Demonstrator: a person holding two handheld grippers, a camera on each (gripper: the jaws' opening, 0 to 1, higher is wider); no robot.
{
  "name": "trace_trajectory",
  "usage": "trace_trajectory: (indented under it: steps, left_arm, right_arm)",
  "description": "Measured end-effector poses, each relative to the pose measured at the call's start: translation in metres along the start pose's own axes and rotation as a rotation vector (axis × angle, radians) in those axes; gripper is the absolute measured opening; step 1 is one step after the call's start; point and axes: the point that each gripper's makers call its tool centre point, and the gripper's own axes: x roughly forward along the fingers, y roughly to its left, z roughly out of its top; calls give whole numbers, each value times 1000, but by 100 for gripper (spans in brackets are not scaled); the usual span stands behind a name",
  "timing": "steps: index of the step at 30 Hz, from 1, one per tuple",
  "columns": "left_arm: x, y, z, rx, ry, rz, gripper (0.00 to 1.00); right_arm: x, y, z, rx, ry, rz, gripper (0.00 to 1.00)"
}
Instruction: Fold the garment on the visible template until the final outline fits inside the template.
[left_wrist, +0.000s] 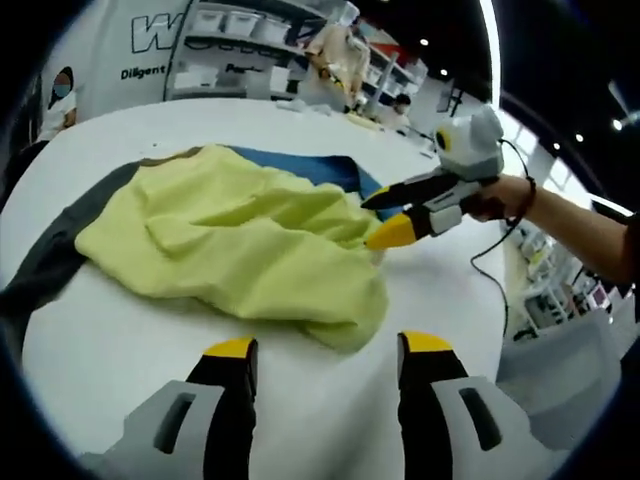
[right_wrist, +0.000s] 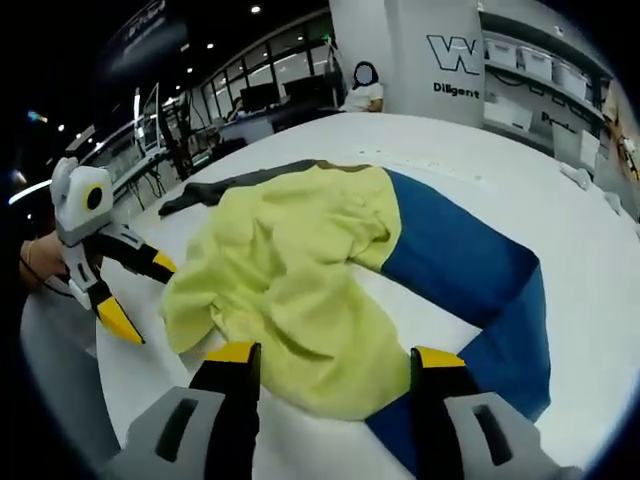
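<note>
A round white tabletop (left_wrist: 120, 350) carries a dark flat template (right_wrist: 470, 260), blue and grey, with a crumpled yellow-green fabric garment (left_wrist: 240, 240) heaped on it. Shelves of white storage bins (left_wrist: 235, 20) line the room behind. Left claw (left_wrist: 330, 345) and right claw (right_wrist: 335, 352) both gape, grasping nothing.

Garment (right_wrist: 290, 290) pale yellow-green; template (right_wrist: 460, 260) blue; table (right_wrist: 590, 240) white.

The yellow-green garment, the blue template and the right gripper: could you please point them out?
yellow-green garment (right_wrist: 290, 280), right gripper view, crumpled middle.
blue template (right_wrist: 455, 255), right gripper view, bare upper band.
right gripper (left_wrist: 384, 218), left gripper view, between its fingertips.
</note>
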Motion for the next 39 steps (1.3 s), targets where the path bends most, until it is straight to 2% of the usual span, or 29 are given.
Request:
trace_trajectory:
  steps: [5, 9, 14, 21, 27, 34, 36, 37, 39]
  left_arm:
    - [6, 0, 0, -11, 0, -2, 41]
    - [7, 1, 1, -30, -8, -1, 31]
    - [9, 2, -1, -37, -2, 2, 17]
    - [8, 1, 2, -22, -12, -11, 1]
    - [0, 3, 1, 9, -4, -5, 0]
    - [-23, 6, -4, 8, 11, 5, 0]
    - [-31, 12, -11, -16, 49, 42, 0]
    - [-37, 18, -21, -32, 106, 77, 0]
    - [-40, 20, -17, -5, 81, 77, 0]
  right_arm:
    - [-1, -5, -2, 1, 5, -16, 41]
    - [-1, -6, -4, -6, 14, -20, 26]
    - [1, -1, -6, -11, 15, -15, 20]
    - [4, 6, -9, -17, 30, 0, 0]
    - [-1, 12, -7, -35, 38, 5, 0]
    - [-13, 24, -5, -22, 33, 13, 0]
    - [-17, 28, -6, -2, 42, 18, 0]
    - [-20, 33, -7, 6, 51, 27, 0]
    - [-22, 37, -7, 10, 53, 27, 0]
